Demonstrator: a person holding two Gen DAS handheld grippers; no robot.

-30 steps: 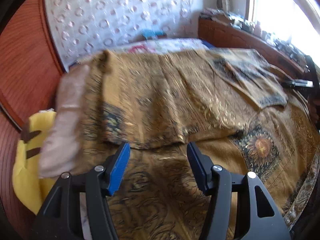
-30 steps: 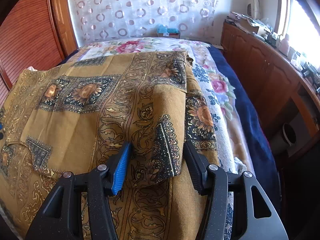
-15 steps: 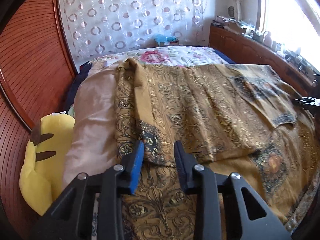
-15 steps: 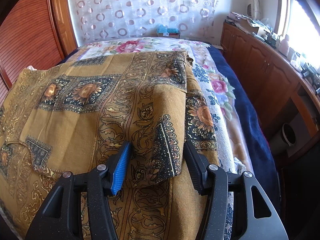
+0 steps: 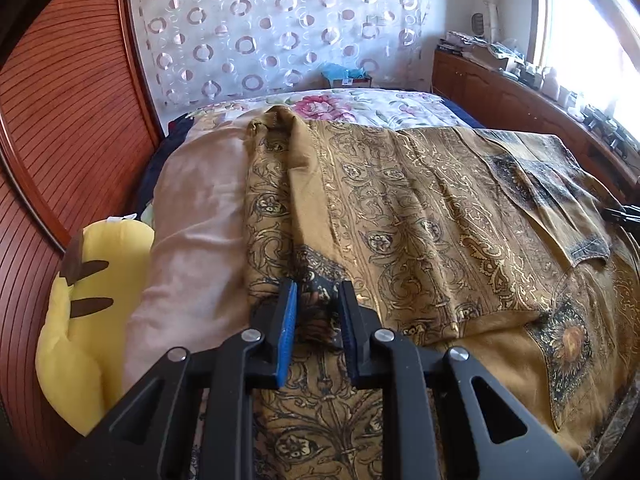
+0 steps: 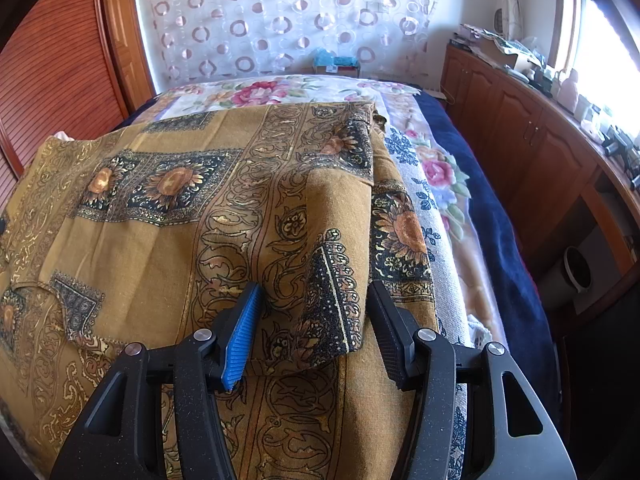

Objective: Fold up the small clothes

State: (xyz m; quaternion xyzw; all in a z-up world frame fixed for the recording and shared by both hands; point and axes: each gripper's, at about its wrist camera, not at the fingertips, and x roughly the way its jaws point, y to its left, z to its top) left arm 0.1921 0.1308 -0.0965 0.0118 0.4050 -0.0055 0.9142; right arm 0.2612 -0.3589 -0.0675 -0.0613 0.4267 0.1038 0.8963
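Mustard garment (image 5: 400, 208), printed with black scrollwork and sunflower medallions, lies spread across the bed, part-folded so upper layer overlaps lower one. Thin woven cloth, matte, soft creases, hemmed edges.

Left gripper (image 5: 316, 312) sits at near-left corner of folded layer; jaws narrowed to a slim gap with dark-bordered corner bunched between them. Looks pinched, though actual pad contact is hard to confirm. Likely placed there to lift that corner for next fold.

Right gripper (image 6: 314, 312) rests wide apart, straddling sleeve cuff (image 6: 332, 300) at garment's right side, gripping nothing; probably lined up to match left hold.

Beside garment: pale pink pillow (image 5: 196, 216), smooth; yellow plush toy (image 5: 92, 320), rounded, brown stripes
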